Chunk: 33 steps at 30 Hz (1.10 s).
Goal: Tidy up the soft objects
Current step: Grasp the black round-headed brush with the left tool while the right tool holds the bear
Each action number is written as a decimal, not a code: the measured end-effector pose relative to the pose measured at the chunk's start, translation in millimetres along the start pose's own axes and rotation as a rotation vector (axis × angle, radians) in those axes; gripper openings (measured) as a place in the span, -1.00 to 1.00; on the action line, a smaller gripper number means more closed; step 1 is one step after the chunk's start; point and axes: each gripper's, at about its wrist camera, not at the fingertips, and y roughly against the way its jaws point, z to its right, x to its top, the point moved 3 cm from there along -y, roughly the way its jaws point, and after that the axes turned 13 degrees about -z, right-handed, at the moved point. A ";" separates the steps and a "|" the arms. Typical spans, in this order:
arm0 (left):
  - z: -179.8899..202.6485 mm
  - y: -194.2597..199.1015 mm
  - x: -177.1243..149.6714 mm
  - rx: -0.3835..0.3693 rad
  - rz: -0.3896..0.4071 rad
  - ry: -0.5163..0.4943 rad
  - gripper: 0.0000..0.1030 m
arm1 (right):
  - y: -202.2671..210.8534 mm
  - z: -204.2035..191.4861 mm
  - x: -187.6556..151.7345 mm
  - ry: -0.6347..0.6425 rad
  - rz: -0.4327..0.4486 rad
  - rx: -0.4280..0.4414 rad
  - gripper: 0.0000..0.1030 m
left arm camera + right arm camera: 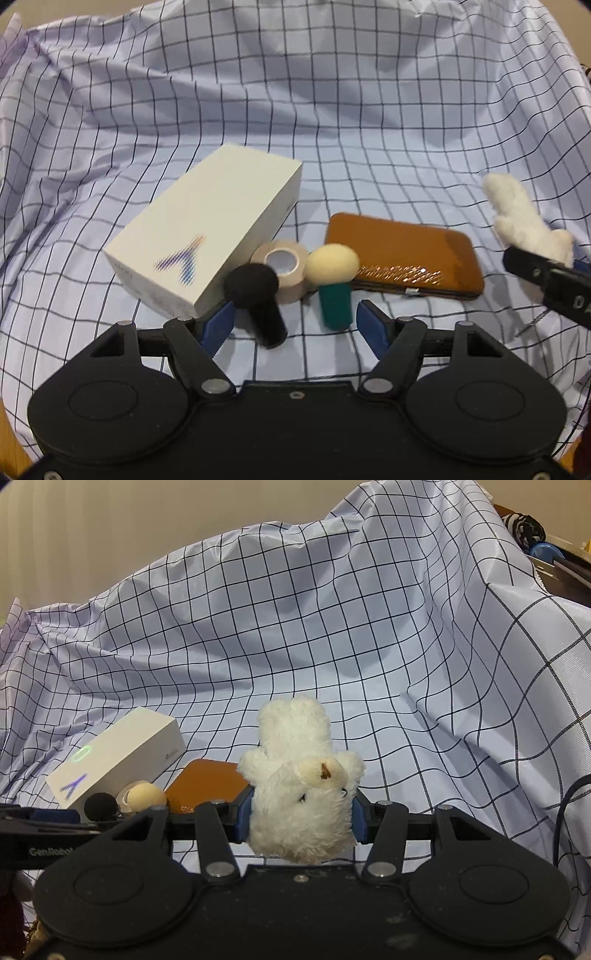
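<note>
A: Left to right? White box (207,230), then black sponge (255,295), tape roll (282,266) and cream sponge (332,275) bunched together on the checked cloth (295,92).

B: Left gripper (295,325) hangs behind both sponges, jaws apart, holding nothing.

A: Brown case (406,254) next. Right gripper (301,814)?

B: Clamped on the white plush toy (303,786), upside down, above the cloth.

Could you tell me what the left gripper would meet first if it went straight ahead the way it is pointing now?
Probably the two puffs: the left gripper is open, with the black puff and the cream-headed green puff between its fingers; the tape roll sits just behind.
</note>
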 end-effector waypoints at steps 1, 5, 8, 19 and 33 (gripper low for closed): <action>-0.3 -2.3 0.2 0.000 -0.006 0.003 0.31 | 0.0 -0.8 -0.2 0.001 -0.002 0.001 -0.03; -2.2 -12.7 1.2 -0.006 -0.038 0.021 0.31 | 0.7 -2.6 -0.9 0.006 -0.008 0.008 -0.03; -5.9 -21.9 1.1 -0.030 -0.076 0.035 0.31 | 1.5 -3.7 -0.9 0.013 -0.009 0.014 -0.03; -1.8 -35.6 5.8 -0.157 -0.119 0.035 0.37 | 0.2 -8.3 -1.2 0.029 -0.018 0.026 -0.03; 15.2 -17.3 3.6 -0.235 -0.077 -0.053 0.37 | 0.8 -6.9 0.7 0.025 -0.016 0.026 -0.02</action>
